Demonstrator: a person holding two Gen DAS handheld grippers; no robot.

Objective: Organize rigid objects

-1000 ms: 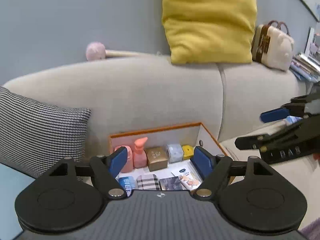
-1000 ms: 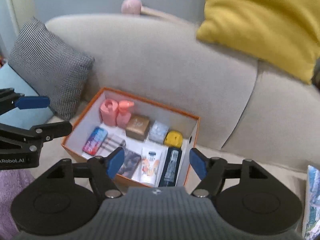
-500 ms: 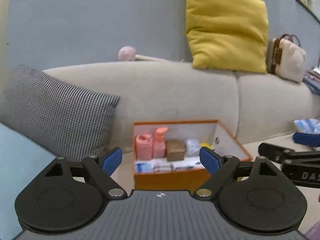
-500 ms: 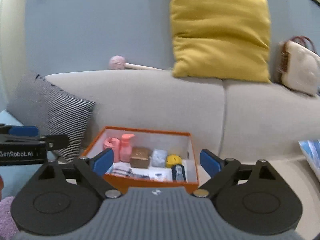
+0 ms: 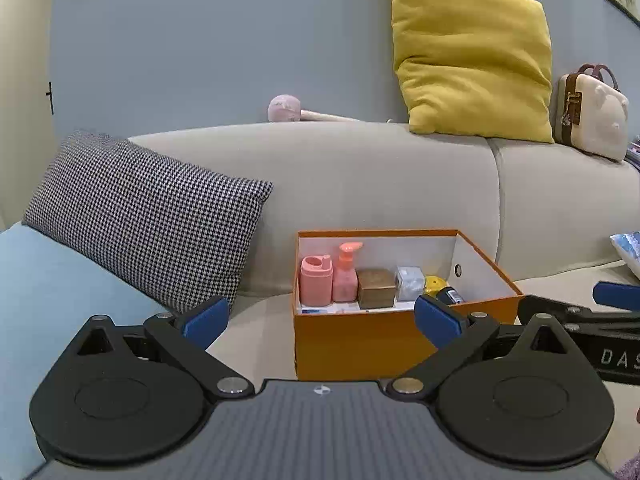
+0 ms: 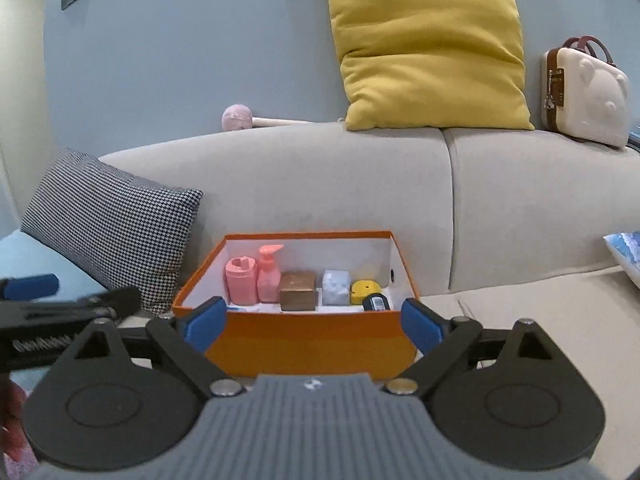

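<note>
An orange box (image 5: 360, 340) (image 6: 312, 344) sits on the sofa seat against the backrest. It holds a pink jar (image 6: 241, 280), a pink pump bottle (image 6: 269, 276), a brown box (image 6: 298, 291), a pale cube (image 6: 337, 288), a yellow item (image 6: 365, 289) and a dark flat item (image 6: 376, 303). My left gripper (image 5: 320, 318) is open and empty, in front of the box. My right gripper (image 6: 312, 322) is open and empty, level with the box's front wall. Each gripper shows at the edge of the other's view.
A houndstooth cushion (image 5: 140, 220) leans left of the box, over a light blue cushion (image 5: 48, 280). On the backrest lie a yellow pillow (image 5: 472, 56), a pink-headed mallet (image 5: 285, 109) and a cream case (image 5: 592, 116). A blue printed item (image 6: 626, 250) lies at the right.
Both grippers have pulled back and dropped lower, from looking down into the box to looking at its front wall. Both stay open and empty.
</note>
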